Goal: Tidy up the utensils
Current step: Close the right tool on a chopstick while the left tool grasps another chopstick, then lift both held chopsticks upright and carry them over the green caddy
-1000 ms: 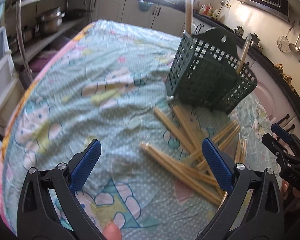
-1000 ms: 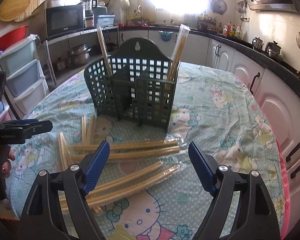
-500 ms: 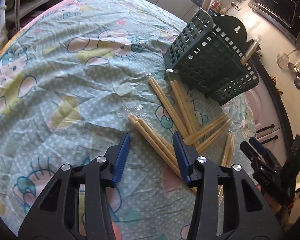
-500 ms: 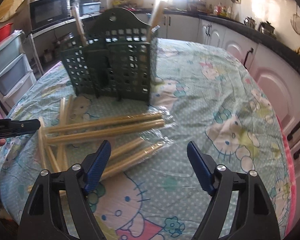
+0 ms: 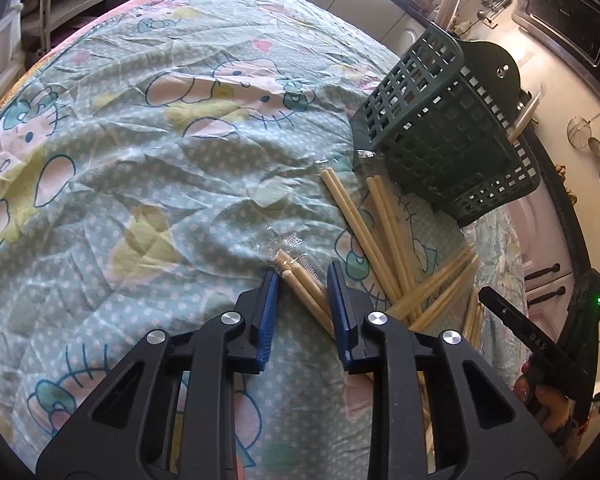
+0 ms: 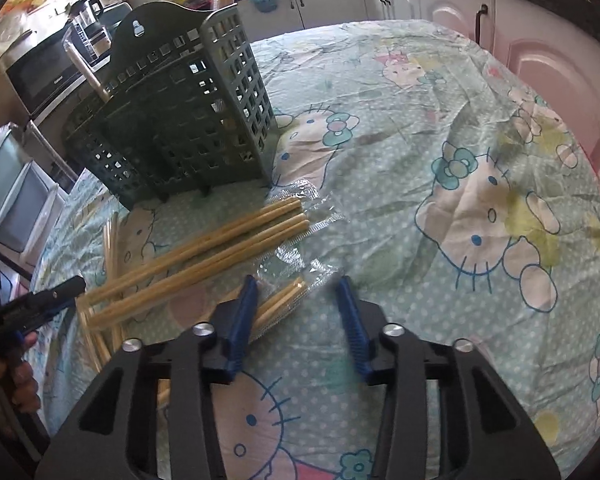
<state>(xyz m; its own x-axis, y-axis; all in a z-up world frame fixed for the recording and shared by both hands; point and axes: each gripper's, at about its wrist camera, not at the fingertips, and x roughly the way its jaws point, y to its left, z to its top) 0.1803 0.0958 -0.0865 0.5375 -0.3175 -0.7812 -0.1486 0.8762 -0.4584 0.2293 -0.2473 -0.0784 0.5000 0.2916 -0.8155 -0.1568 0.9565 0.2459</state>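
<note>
Both grippers pitched steeply down at the table [image 5: 148, 168], covered in a cartoon-cat cloth. Left gripper [image 5: 302, 276] low over the near end of a wrapped chopstick pair [image 5: 300, 280]; its jaws have just been closing, the pair's ends lie between the blue pads [image 5: 269, 312], a narrow gap shows on each side, so pads not clearly pressing yet. Right gripper [image 6: 296, 292] also tilted down, rolled a bit, over another wrapped pair [image 6: 278, 304] near the table's middle; jaws have just been closing too, left pad [image 6: 242, 320] is beside or touching the sticks, right pad [image 6: 352, 324] well off them, gap wide, nothing clamped. Clear wrap [image 6: 296, 264] crinkles out past the stick tips. More chopsticks [image 5: 384, 232] lie loose in a crossed heap between the two grippers, just in front of the green basket [image 5: 440, 128]. Basket stands upright on the cloth, with two wrapped pairs standing in it, one at each end. In the left view, the right gripper shows at the right edge with fingers [image 5: 548, 400] of the person's hand on its grip; in the right view, the left gripper [image 6: 40, 300] pokes in at the left edge, hand [image 6: 16, 380] under it. Kitchen cabinets [image 6: 432, 4] and counter ring the table.
</note>
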